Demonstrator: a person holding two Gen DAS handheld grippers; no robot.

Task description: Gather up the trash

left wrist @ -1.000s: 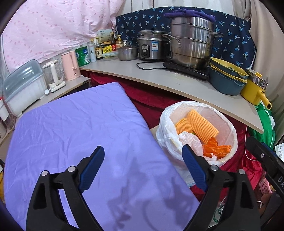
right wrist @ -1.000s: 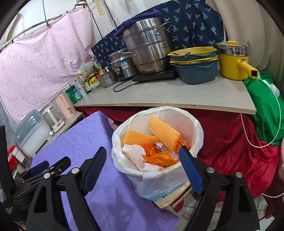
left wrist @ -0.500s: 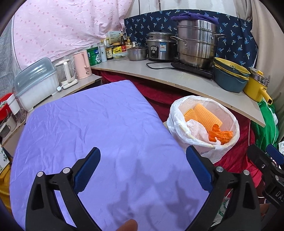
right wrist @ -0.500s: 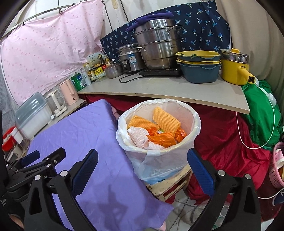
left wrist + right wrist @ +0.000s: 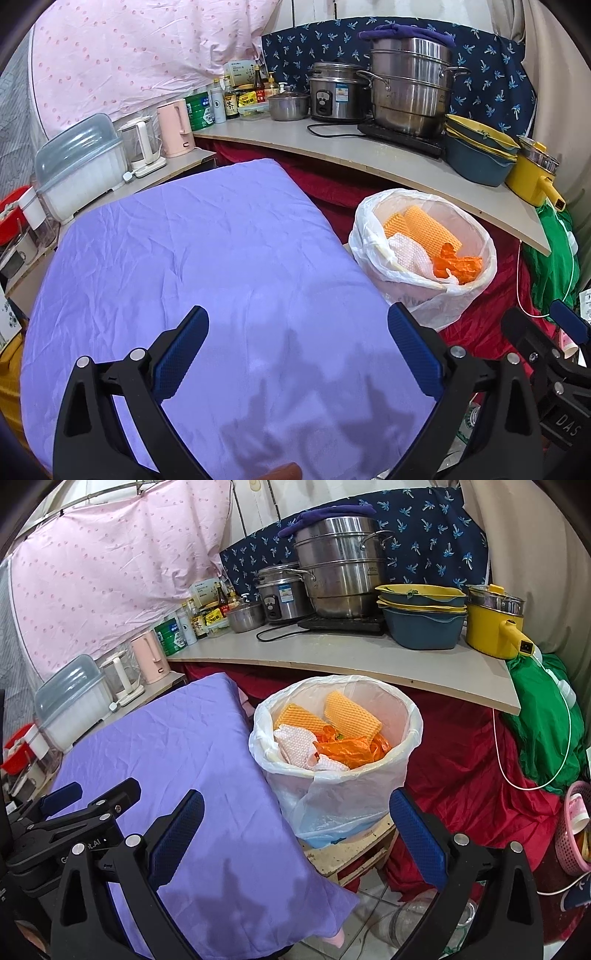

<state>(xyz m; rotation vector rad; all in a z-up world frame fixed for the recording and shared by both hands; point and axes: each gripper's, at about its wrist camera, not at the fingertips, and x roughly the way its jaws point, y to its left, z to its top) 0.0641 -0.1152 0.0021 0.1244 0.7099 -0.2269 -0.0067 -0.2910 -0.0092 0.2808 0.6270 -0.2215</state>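
Observation:
A bin lined with a white plastic bag [image 5: 332, 805] stands on a low wooden stand beside the table covered in purple cloth [image 5: 177, 757]. Inside lie orange foam nets [image 5: 351, 714], a crumpled orange plastic bag [image 5: 347, 749] and pink-white paper [image 5: 295, 742]. My right gripper [image 5: 295, 797] is open and empty, a short way back from the bin's near side. My left gripper [image 5: 295, 317] is open and empty above the purple cloth [image 5: 221, 258], with the bin [image 5: 417, 194] ahead to its right. The right gripper's fingers [image 5: 569, 325] show at the left view's right edge.
A curved shelf [image 5: 332, 653] behind the bin carries a steel steamer pot [image 5: 340, 565], a rice cooker, stacked basins and a yellow pot [image 5: 487, 627]. Red cloth [image 5: 461, 768] hangs below it. A pink basket [image 5: 572, 830] and a green bag [image 5: 546, 720] sit at the right.
Both grippers have drawn back from the bin, which now looks smaller and farther off. Both pairs of jaws stand slightly wider than a second ago.

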